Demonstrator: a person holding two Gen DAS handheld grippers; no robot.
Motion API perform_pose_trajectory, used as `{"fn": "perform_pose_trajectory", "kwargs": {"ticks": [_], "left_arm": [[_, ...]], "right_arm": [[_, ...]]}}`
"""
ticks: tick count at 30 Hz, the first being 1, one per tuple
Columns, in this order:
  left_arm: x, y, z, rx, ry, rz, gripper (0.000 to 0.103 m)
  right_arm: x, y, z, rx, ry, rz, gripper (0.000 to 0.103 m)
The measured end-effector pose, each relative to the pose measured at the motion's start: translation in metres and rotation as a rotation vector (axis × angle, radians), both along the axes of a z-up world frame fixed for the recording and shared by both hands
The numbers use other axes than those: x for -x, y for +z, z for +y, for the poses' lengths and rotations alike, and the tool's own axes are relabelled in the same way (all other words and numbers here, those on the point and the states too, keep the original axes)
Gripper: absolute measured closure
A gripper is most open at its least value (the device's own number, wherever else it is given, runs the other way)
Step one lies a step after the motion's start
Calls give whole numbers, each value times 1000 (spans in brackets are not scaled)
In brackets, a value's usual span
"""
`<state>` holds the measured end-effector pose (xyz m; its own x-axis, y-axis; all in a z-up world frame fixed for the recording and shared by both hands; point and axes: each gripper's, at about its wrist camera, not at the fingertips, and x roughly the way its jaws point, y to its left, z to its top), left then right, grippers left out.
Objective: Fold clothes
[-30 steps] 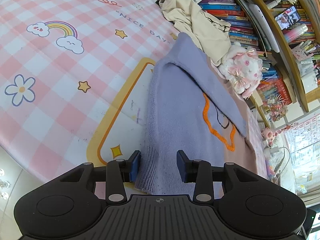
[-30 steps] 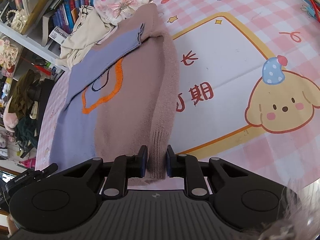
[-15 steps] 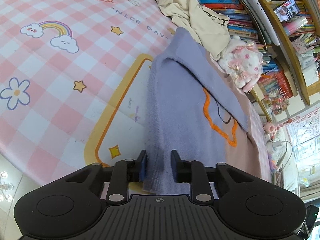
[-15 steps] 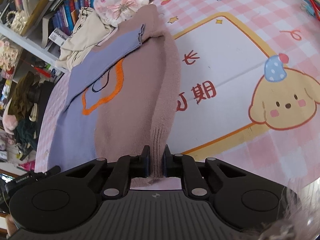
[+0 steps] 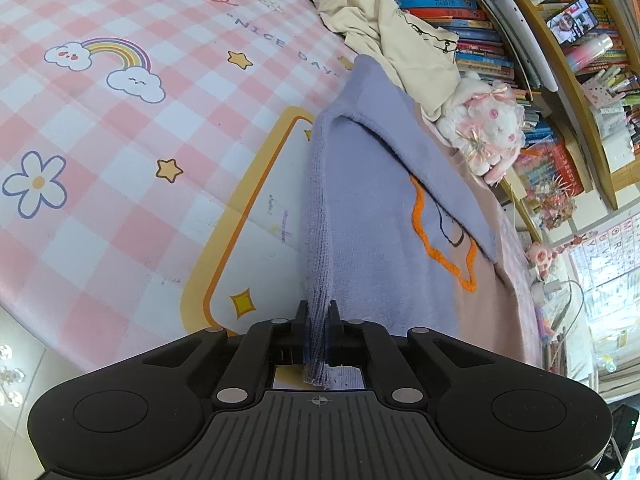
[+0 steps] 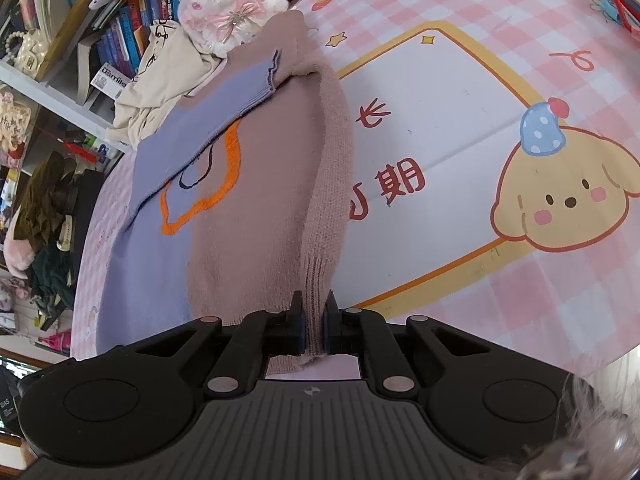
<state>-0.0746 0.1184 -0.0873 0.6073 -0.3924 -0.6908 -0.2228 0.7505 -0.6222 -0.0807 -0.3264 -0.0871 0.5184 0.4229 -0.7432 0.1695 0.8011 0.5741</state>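
A knit sweater (image 5: 372, 216), half lilac and half dusty pink with an orange outline on its front, lies on a pink checked mat (image 5: 120, 128); its sleeves are folded in across the body. My left gripper (image 5: 318, 314) is shut on the ribbed lilac hem corner nearest me. In the right wrist view the same sweater (image 6: 264, 200) shows its pink side, and my right gripper (image 6: 314, 308) is shut on the ribbed pink hem corner. Both pinched corners stand up as a ridge between the pads.
A cream garment (image 5: 384, 36) and a white plush toy (image 5: 484, 128) lie at the sweater's far end against shelves of books (image 5: 472, 28). The mat (image 6: 480, 140) spreads to the right with a puppy print (image 6: 560, 200). Clutter (image 6: 44, 208) hangs beyond the table's left edge.
Both grippers closed from partly open onto the hem corners, which now bunch upward between the pads. Neither hand shifted across the mat.
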Motion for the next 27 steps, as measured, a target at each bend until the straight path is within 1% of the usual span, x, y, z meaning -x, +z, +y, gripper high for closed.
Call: {"fn": "perform_pose_trajectory", "kwargs": {"ticks": [5,9,14,17,20,27], "left_arm": [[6,0,5,25,14,2,99],[16,2,9,46,8,-4,99],[37,5,20,119,9,-32,99],[49,6,26,162,16,-42,99],[61,6,32,190,21,-41,99],[80,5,46,283,39,-62,99]], "right_arm": [[6,2,-5,-11,-26,13,96],[22,4,-6,-30,-44,11,96],[46,13,-3,-55,-64,-21,96],[61,16,-1,-90,-82,-37,96],[75,18,1,-114,-98,-42,96],[102,22,8,-151,-131,-49,96]]}}
